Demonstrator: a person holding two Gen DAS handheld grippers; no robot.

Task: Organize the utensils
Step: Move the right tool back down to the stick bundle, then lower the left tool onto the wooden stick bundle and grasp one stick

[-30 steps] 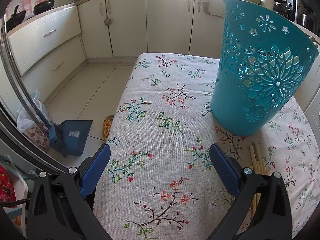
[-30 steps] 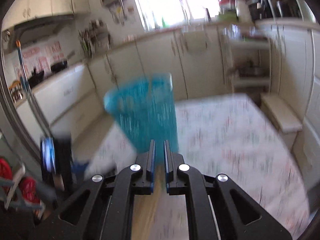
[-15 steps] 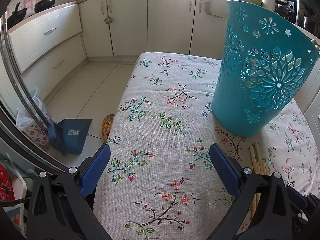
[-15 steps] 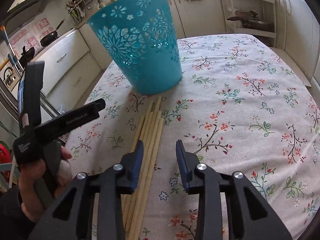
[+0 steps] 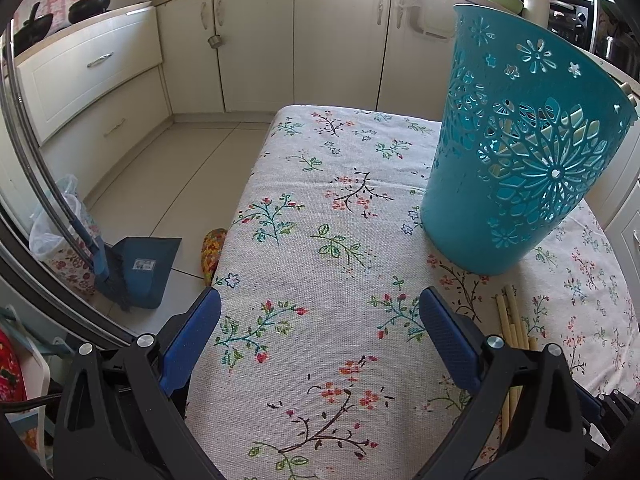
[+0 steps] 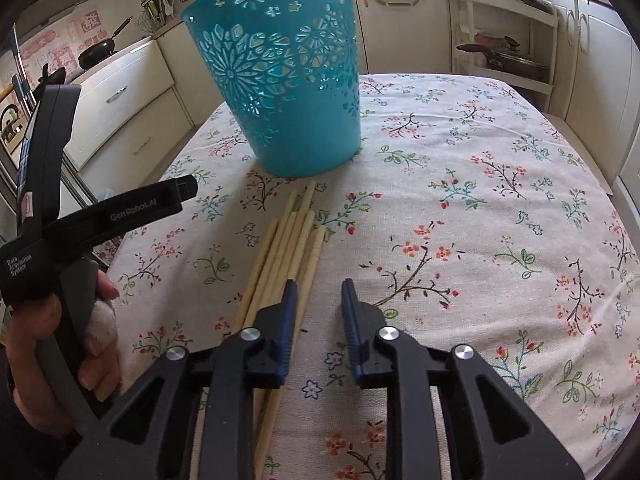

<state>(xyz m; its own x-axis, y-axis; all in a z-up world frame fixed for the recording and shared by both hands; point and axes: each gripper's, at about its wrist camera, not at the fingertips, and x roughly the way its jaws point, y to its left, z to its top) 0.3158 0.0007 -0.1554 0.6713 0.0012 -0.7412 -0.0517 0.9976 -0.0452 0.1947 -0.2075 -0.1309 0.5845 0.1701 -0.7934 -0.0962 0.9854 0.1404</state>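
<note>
We see one big table with a flowery cloth. On it stands one blue basket with flower holes, upright, and through the holes we can just make out some pale sticks inside.

A second ago our right tongs were up in the air, shut tight, and the picture was all blurry. Now the right tongs are low over the table, open a little, with nothing in them. That tells us we have probably dropped one stick in the basket and come back for the next.

The wooden chopsticks lie in a bunch just in front of the basket, and we count six tips. The left finger of the right tongs sits over the bunch.

Our left tongs have not moved. They are wide open, holding nothing, over the bare cloth beside the basket.
</note>
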